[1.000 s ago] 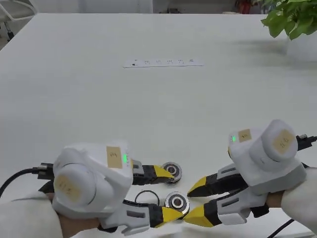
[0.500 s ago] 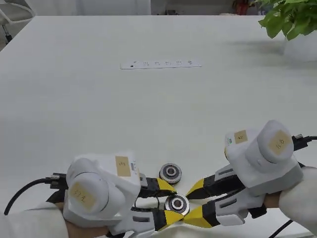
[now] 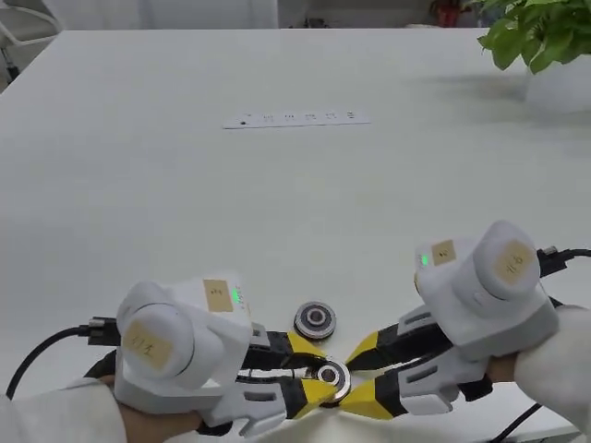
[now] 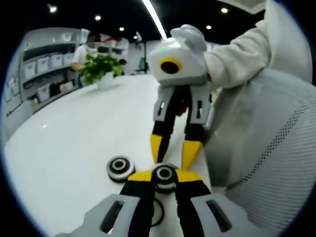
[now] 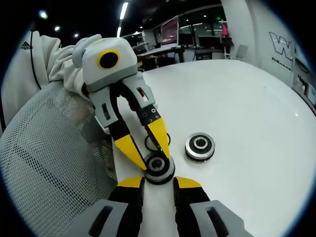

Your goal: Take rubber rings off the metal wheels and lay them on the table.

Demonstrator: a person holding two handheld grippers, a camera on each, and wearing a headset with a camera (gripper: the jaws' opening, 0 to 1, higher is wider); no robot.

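Both have closed in: left hand-held gripper (image 3: 307, 367) clasps the metal wheel (image 3: 330, 377), right hand-held gripper (image 3: 360, 371) parted at its rim. Crowded tips could flick it away.

Bright, even light on the white desk (image 3: 185, 212), shadows faint and soft; ceiling strip lights (image 4: 154, 19) glare in the gripper views; fisheye edges bend and blur.
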